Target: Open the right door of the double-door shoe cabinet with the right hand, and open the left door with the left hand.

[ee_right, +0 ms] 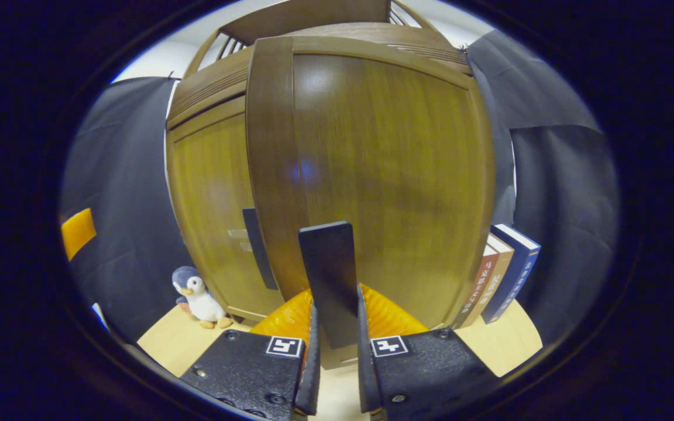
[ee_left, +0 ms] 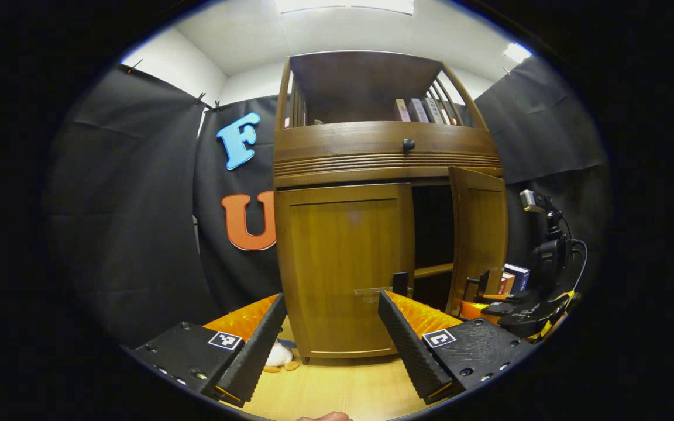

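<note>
The wooden shoe cabinet [ee_left: 387,158] fills the middle of the left gripper view. Its left door [ee_left: 343,263] is closed, with a dark flat handle [ee_left: 400,283] at its inner edge. My left gripper [ee_left: 331,333] is open just in front of that door, nothing between its fingers. The right door [ee_left: 480,234] stands swung out, showing a dark interior. In the right gripper view, my right gripper [ee_right: 336,345] is shut on the right door's dark flat handle [ee_right: 330,275], the door panel [ee_right: 384,175] close ahead. The left door [ee_right: 208,204] and its handle [ee_right: 255,245] lie to the left.
A small penguin toy [ee_right: 196,295] sits on the wooden floor by the cabinet's left corner. Books [ee_right: 504,275] lean against the cabinet's right side. A drawer knob [ee_left: 408,144] and shelf books [ee_left: 419,110] are above. A camera on a stand [ee_left: 547,245] is at right.
</note>
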`<control>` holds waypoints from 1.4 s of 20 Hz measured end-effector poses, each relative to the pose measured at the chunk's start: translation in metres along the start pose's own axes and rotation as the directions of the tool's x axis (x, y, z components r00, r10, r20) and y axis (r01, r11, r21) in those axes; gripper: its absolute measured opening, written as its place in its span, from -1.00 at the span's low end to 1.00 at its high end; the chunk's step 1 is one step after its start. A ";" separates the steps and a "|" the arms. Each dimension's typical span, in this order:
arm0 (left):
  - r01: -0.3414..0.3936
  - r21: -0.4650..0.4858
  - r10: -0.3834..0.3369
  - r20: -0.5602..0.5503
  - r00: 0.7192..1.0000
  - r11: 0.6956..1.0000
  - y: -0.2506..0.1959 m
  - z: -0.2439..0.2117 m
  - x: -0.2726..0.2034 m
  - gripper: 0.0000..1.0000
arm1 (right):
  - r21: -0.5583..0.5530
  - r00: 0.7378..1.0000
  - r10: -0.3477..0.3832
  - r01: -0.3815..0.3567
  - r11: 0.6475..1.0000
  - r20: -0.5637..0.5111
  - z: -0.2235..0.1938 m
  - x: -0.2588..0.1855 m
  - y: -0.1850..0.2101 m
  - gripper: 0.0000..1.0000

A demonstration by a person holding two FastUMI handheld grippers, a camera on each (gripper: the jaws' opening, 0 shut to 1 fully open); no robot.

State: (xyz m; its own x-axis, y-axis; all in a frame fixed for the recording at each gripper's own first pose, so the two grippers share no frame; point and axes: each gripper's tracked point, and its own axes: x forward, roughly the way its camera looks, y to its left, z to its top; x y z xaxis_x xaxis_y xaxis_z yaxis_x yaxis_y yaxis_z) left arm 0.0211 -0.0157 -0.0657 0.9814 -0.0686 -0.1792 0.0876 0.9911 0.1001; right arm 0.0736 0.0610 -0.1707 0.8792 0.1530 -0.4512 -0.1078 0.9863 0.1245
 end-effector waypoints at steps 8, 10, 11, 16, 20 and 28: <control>0.043 0.015 -0.043 -0.018 0.999 0.999 -0.030 0.001 0.003 0.92 | -0.034 1.000 -0.017 0.018 0.999 0.023 -0.010 -0.049 -0.033 -0.41; 0.064 0.002 -0.064 -0.028 0.998 0.998 -0.042 -0.002 0.005 0.92 | -0.017 1.000 -0.023 0.024 1.000 0.020 -0.012 -0.059 -0.043 -0.46; 0.074 -0.003 -0.074 -0.032 0.997 0.997 -0.048 -0.002 0.005 0.92 | -0.013 0.999 -0.032 0.032 0.999 0.020 -0.013 -0.064 -0.049 -0.47; 0.131 -0.015 -0.131 -0.046 0.990 0.991 -0.079 -0.006 0.011 0.93 | -0.018 0.996 -0.087 0.087 0.996 0.016 -0.017 -0.086 -0.076 -0.51; 0.178 -0.022 -0.179 -0.053 0.982 0.984 -0.099 -0.007 0.012 0.92 | 0.021 0.991 -0.131 0.131 0.991 0.004 -0.019 -0.101 -0.099 -0.55; 0.230 -0.050 -0.233 -0.065 0.970 0.972 -0.130 -0.010 0.026 0.93 | 0.062 0.973 -0.231 0.231 0.971 0.002 -0.019 -0.120 -0.136 -0.74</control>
State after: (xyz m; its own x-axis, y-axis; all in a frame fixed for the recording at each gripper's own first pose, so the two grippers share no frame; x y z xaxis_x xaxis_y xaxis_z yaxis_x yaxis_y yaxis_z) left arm 0.0330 -0.1456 -0.0934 0.9209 -0.2897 -0.2606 0.3020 0.9533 0.0072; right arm -0.0266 -0.0905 -0.1505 0.8814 -0.0796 -0.4656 0.1269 0.9893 0.0713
